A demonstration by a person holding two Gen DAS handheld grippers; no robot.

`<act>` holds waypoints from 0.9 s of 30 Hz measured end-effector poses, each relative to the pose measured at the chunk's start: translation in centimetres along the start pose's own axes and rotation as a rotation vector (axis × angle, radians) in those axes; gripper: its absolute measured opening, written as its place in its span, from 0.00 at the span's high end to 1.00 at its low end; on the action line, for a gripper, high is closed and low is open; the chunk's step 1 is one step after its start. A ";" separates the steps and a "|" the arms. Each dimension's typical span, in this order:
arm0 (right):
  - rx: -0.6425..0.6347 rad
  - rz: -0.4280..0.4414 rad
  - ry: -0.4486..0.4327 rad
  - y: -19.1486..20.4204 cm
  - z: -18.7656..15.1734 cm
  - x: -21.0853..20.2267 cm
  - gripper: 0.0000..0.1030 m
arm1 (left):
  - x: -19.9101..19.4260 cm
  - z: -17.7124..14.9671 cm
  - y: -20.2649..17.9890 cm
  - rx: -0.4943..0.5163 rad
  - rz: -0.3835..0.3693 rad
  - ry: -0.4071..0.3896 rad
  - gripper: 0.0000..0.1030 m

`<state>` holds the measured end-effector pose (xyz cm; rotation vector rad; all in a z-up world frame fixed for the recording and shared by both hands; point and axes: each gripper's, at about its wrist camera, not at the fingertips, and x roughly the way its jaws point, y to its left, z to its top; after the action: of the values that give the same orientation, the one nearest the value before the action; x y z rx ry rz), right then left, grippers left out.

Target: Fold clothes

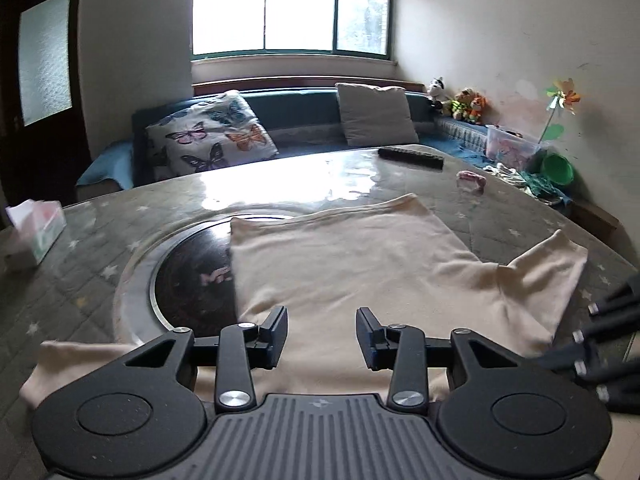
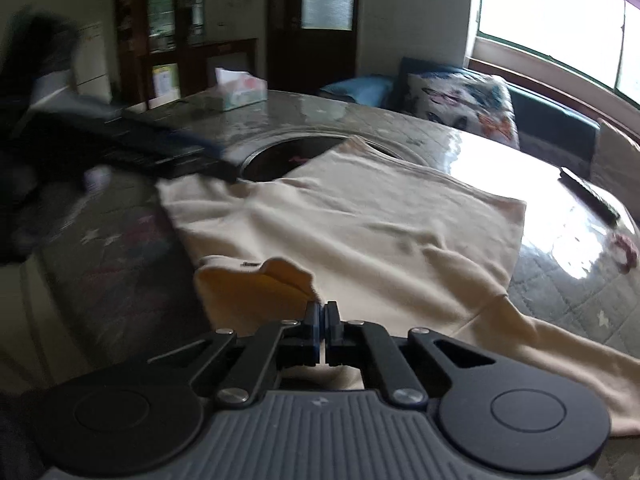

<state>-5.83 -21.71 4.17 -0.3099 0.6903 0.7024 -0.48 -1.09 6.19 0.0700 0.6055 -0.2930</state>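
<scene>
The cream garment (image 1: 352,264) lies spread on the counter (image 1: 120,216), its far corner overlapping the dark round inset (image 1: 192,276) at the counter's centre; it is laid flat, in my judgement, so that edges can be lifted and carried over in a fold.

The left gripper (image 1: 322,336) hangs above the near part of the cloth with its fingers apart and nothing between them; seen from the right wrist, it is a blurred dark shape at ten o'clock.

The right gripper (image 2: 321,322) has its fingers together on a near edge of the garment; a small flap (image 2: 256,284) stands raised at eleven o'clock of the fingertips, showing a yellower inner face; the pinch looks meant to lift that edge, though how much cloth is caught cannot be told.

Containers: a tissue box (image 1: 38,236) at nine o'clock on the counter with a tissue standing out; a clear plastic tub (image 1: 510,146) at two o'clock beyond the counter, contents pale and pinkish but unclear; a green bowl (image 1: 558,168) beside it, contents not visible.

A remote (image 1: 412,157) and a small pink item (image 1: 472,180) lie at one o'clock, well apart from the garment.
</scene>
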 end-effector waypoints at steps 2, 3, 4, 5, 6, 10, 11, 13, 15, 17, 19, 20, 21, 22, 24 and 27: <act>-0.030 0.021 0.017 0.6 -0.5 -0.3 0.99 | 1.1 -0.1 -0.8 0.022 -0.029 0.018 0.62; -0.047 0.028 0.026 0.9 -0.7 -0.3 0.98 | 1.6 -0.2 -1.2 0.038 -0.043 0.030 0.62; -0.054 0.039 0.043 1.2 -0.9 -0.1 0.98 | 2.2 -0.5 -1.7 0.061 -0.053 0.046 0.62; -0.050 0.049 0.051 1.1 -1.1 0.0 0.98 | 2.7 -0.9 -2.2 0.080 -0.057 0.062 0.62; -0.043 0.054 0.052 1.1 -1.0 -0.1 0.98 | 3.2 -1.3 -2.5 0.100 -0.064 0.077 0.62; 0.009 0.105 0.044 -0.3 -0.1 -0.9 0.92 | 3.5 -3.3 -4.1 0.198 -0.102 0.101 0.62; 0.020 0.108 0.038 -0.5 0.0 -1.1 0.92 | 3.4 -3.7 -4.4 0.220 -0.107 0.103 0.62; 0.054 0.087 0.003 -1.6 0.5 -1.6 0.91 | 2.9 -4.5 -4.9 0.254 -0.114 0.099 0.63; 0.080 0.057 -0.016 -2.3 0.7 -1.4 0.90 | 2.5 -4.8 -5.0 0.276 -0.118 0.089 0.63; 0.119 0.026 -0.012 -3.1 0.7 -0.3 0.90 | 2.2 -4.7 -4.9 0.280 -0.131 0.090 0.63; 0.132 0.019 0.012 -3.3 0.2 0.6 0.90 | 2.0 -4.8 -4.8 0.289 -0.138 0.100 0.63; 0.136 0.032 0.038 -3.4 -0.1 1.3 0.90 | 2.0 -4.9 -4.8 0.291 -0.137 0.107 0.63; 0.134 0.042 0.054 -3.3 -0.4 1.7 0.90 | 1.9 -5.0 -4.6 0.287 -0.143 0.114 0.63; 0.126 0.049 0.067 -3.2 -0.6 1.9 0.90 | 1.7 -4.9 -4.4 0.279 -0.151 0.117 0.62; 0.121 0.064 0.069 -3.3 -0.8 1.7 0.90 | 1.3 -4.2 -3.8 0.267 -0.142 0.107 0.62; 0.153 0.033 0.037 -4.7 0.0 1.3 0.85 | 1.6 -2.6 -2.2 0.226 -0.105 0.093 0.62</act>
<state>-1.91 -24.48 3.42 -0.1716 0.7814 0.6727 -1.33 -3.24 3.24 0.2711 0.6676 -0.4609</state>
